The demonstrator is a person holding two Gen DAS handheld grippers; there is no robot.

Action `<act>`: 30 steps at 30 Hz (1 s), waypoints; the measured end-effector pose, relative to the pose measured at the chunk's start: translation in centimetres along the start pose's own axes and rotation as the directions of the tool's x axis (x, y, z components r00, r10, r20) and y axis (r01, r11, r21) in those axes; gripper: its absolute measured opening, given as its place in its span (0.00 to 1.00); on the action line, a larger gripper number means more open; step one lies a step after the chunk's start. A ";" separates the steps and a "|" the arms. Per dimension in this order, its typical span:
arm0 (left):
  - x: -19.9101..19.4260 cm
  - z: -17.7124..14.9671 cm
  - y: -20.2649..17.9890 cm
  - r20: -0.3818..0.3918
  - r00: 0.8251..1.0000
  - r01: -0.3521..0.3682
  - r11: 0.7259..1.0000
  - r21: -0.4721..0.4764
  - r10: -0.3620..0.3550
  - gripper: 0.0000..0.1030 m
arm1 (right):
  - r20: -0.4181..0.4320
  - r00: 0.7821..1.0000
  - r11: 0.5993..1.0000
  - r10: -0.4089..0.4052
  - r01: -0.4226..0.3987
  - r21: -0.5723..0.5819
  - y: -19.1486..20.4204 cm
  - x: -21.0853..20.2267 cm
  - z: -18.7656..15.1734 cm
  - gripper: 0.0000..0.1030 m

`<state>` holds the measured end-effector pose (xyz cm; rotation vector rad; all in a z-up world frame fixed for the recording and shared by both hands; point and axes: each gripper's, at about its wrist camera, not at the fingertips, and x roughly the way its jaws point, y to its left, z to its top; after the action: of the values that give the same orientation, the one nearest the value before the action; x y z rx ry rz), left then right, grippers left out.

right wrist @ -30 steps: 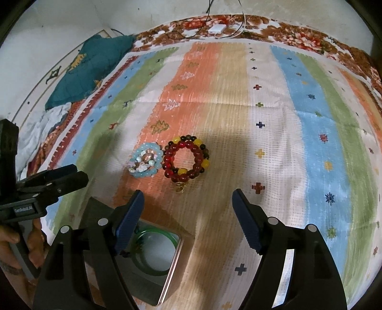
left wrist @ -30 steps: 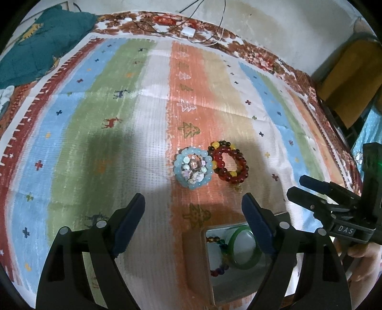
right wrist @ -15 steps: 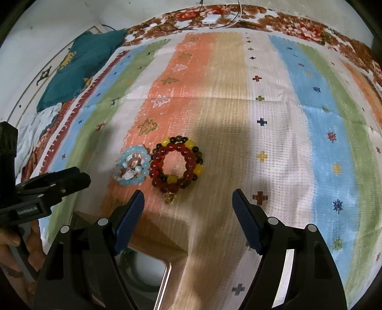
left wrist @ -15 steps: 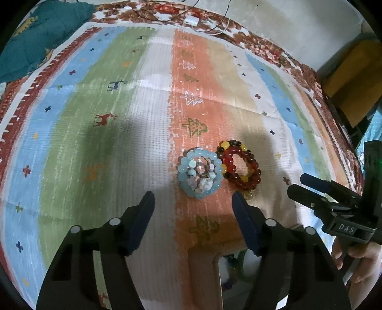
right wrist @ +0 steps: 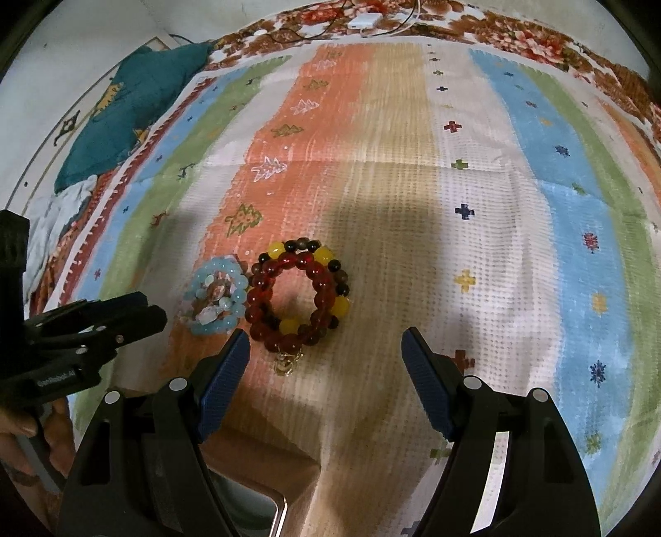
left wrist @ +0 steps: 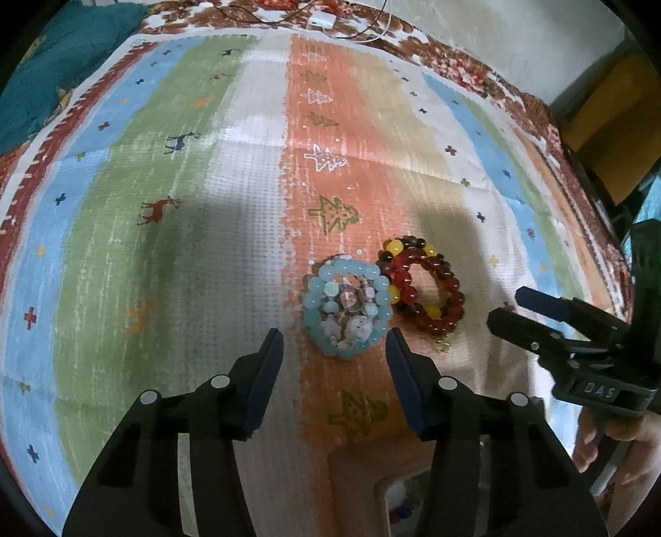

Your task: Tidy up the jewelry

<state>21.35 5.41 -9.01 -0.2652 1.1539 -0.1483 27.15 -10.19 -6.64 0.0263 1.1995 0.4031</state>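
The left hand-held gripper [left wrist: 334, 355] tilts steeply down with its jaws parted and grasping nothing; they have just been closing, and the pale blue bead bracelet [left wrist: 347, 307] lies on the cloth just ahead of the tips. The right hand-held gripper [right wrist: 326, 355] is tilted down likewise, spread wide and empty, just short of the red and yellow bead bracelet [right wrist: 299, 299], which touches the blue one. Both lie on a striped blanket [right wrist: 475, 173] with tree and cross motifs. A box [right wrist: 264, 495] sits at the near edge, under the grippers. Farther off are a teal cushion [right wrist: 136, 111], a white charger with cables [right wrist: 363, 20], and a pale wall [left wrist: 516, 33].
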 end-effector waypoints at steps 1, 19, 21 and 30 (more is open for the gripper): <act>0.1 0.1 0.0 -0.003 1.000 0.002 1.000 0.001 -0.002 0.48 | 0.002 1.000 1.000 0.005 -0.005 0.003 -0.1 0.1 0.0 0.74; 1.9 1.5 1.2 -0.026 1.000 0.004 0.999 -0.036 -0.005 0.36 | -0.029 0.999 1.000 0.018 -0.018 -0.006 -0.3 2.4 1.1 0.73; 2.0 1.7 1.2 -0.029 1.000 0.010 0.999 -0.032 -0.010 0.35 | -0.034 0.999 1.000 0.017 -0.017 -0.010 -0.2 2.6 1.2 0.70; 2.3 1.5 0.5 -0.055 0.998 0.036 0.999 -0.021 -0.037 0.28 | -0.073 0.997 1.000 0.015 -0.017 -0.022 -0.2 3.7 1.2 0.37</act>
<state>23.61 5.51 -10.57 -0.3018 1.2068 -0.1774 29.40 -8.94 -9.51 0.0021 1.2667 0.4349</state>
